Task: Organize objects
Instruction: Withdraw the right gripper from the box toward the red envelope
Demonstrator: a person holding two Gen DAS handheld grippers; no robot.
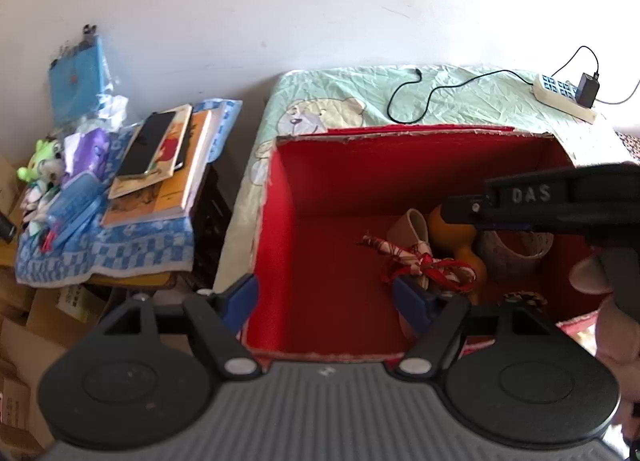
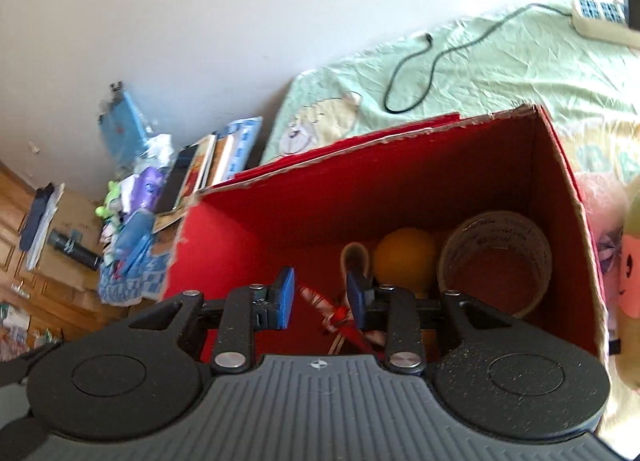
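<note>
Above the red box (image 2: 420, 189) on the bed, the right gripper (image 2: 320, 299) hangs with jaws parted moderately, holding nothing, over a red-ribboned bundle (image 2: 332, 311) lying on the box floor beside an orange gourd (image 2: 404, 257) and tape roll (image 2: 496, 261). Over the box's near-left wall, the left gripper (image 1: 328, 301) gapes wide, empty.
</note>
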